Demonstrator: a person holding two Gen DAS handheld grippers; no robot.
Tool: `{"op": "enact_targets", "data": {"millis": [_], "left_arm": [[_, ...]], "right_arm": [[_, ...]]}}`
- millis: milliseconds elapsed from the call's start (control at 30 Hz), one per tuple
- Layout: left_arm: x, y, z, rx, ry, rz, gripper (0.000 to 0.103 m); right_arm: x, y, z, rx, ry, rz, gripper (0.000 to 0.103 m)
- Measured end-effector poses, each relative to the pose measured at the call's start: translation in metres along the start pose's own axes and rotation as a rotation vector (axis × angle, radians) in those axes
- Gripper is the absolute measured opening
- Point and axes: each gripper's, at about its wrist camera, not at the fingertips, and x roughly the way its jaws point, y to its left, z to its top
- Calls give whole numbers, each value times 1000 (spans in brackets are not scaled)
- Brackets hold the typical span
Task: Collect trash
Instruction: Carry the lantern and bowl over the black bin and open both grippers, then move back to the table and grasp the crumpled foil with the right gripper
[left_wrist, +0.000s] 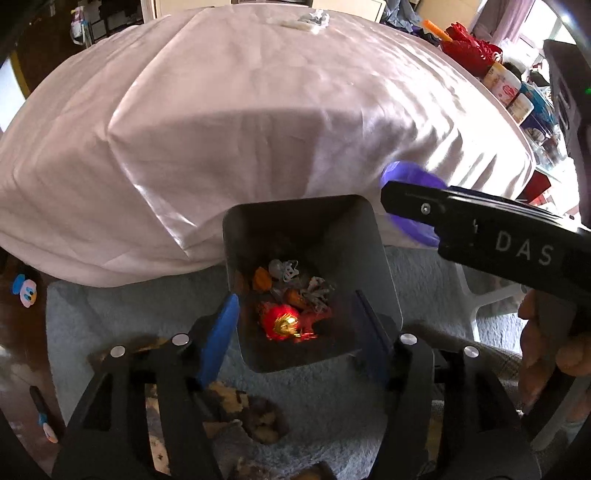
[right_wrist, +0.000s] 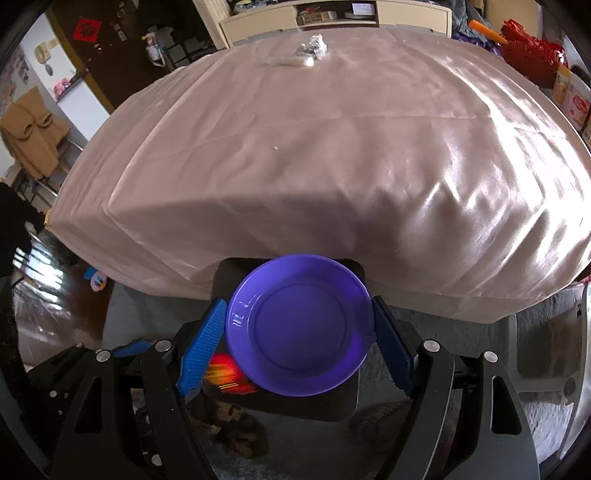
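The right hand-held gripper (right_wrist: 297, 338) is squeezing a purple plate (right_wrist: 299, 325) by its rim, just above the bin (left_wrist: 236, 236), so it can drop in. The plate is round, its top facing the camera. The left hand-held gripper (left_wrist: 295, 332) is hanging half open and empty over the bin.

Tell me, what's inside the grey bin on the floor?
Inside the grey bin lie a red and gold shiny wrapper, orange scraps and grey crumpled bits. Anything buried under that pile cannot be seen.
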Motion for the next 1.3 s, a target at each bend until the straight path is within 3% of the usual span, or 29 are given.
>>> {"op": "enact_targets", "data": {"millis": [100, 800, 1067, 1300], "left_arm": [[-1, 0, 0, -6, 0, 1, 64], [-19, 2, 16, -46, -59, -7, 68], [-51, 20, 71, -52, -182, 84, 78], [-54, 31, 132, -43, -230, 132, 84]], "right_arm": [[-1, -2, 1, 9, -6, 0, 90], [-36, -32, 17, 101, -111, 5, 91], [-70, -52, 61, 130, -228, -25, 91], [-69, -63, 120, 105, -264, -95, 91]]}}
